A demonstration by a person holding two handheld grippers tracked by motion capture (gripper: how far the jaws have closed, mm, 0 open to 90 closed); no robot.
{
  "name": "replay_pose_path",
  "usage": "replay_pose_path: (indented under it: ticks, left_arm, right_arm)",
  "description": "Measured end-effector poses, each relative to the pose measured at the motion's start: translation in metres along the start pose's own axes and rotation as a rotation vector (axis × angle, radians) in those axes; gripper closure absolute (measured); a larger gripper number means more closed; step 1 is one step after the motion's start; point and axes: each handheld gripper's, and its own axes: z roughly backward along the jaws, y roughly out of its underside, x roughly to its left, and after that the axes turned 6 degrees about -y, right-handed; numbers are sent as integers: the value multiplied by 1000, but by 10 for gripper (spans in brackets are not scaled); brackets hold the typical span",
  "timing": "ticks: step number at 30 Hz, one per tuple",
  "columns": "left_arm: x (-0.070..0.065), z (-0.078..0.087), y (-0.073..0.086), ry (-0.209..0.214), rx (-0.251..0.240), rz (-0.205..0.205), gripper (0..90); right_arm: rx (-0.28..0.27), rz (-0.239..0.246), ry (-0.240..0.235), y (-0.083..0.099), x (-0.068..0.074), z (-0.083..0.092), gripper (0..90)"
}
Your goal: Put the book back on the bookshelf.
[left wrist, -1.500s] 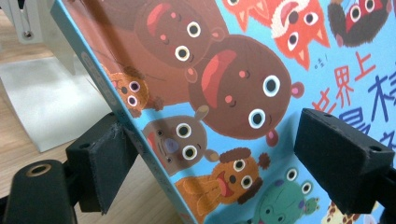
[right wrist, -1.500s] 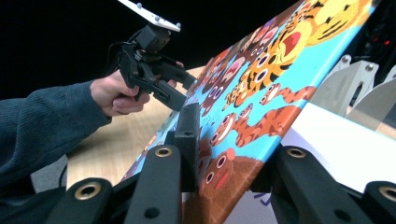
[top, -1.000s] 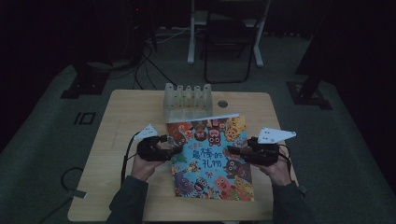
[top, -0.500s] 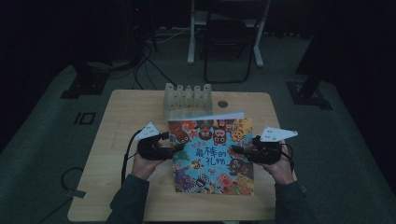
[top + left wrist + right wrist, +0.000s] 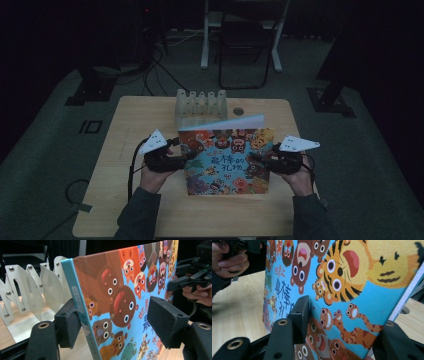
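Note:
A colourful picture book (image 5: pixel 227 160) stands tilted on its near edge at the table's middle, its far edge raised and its white pages showing on top. My left gripper (image 5: pixel 187 159) is at the spine side. In the left gripper view the book (image 5: pixel 120 290) runs slantwise between the jaws of my left gripper (image 5: pixel 115 322), which have just been closing; one pad lies against the spine, the other on the cover. My right gripper (image 5: pixel 260 161) is at the book's right edge. Its jaws have just been opening, and in the right gripper view my right gripper (image 5: pixel 348 325) straddles the book (image 5: pixel 362 277) loosely.
A pale slotted rack (image 5: pixel 200 102) stands behind the book, close to its raised edge, also in the left gripper view (image 5: pixel 32 290). A small round object (image 5: pixel 238 110) lies right of it. The wooden table (image 5: pixel 130 125) is bare at left and front. A chair stands beyond the table.
The book's far edge has risen, so it stands steeper than a second ago. Both hands stay at its sides; the left one has come up slightly.

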Motion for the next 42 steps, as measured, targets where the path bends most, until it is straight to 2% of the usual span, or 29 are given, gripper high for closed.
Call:
replay_pose_path:
  ticks: [9,11,16,23,27,31,36,39,42]
  left_arm:
    - [-4,5,1,8,-18,-26,365]
    - [-9,10,1,20,-38,-50,403]
    - [-13,17,7,65,-72,-75,481]
    - [-15,14,15,120,-51,-121,511]
    - [-16,12,18,148,-49,-129,515]
    - [-22,7,21,170,-26,-152,516]
    - [-26,3,25,166,-17,-150,547]
    - [-27,4,27,128,-38,-153,635]
    - [-29,5,28,137,-49,-158,701]
  right_arm:
    - [-3,6,30,3,-4,-2,490]
    - [-5,22,61,6,-4,-1,482]
    - [7,54,59,10,-1,4,478]
    - [17,86,25,15,4,16,525]
    - [20,88,26,18,5,21,524]
    - [20,77,41,21,4,26,533]
    - [10,53,73,28,0,36,543]
    - [5,37,81,32,-2,43,541]
    - [7,25,91,37,-3,48,539]
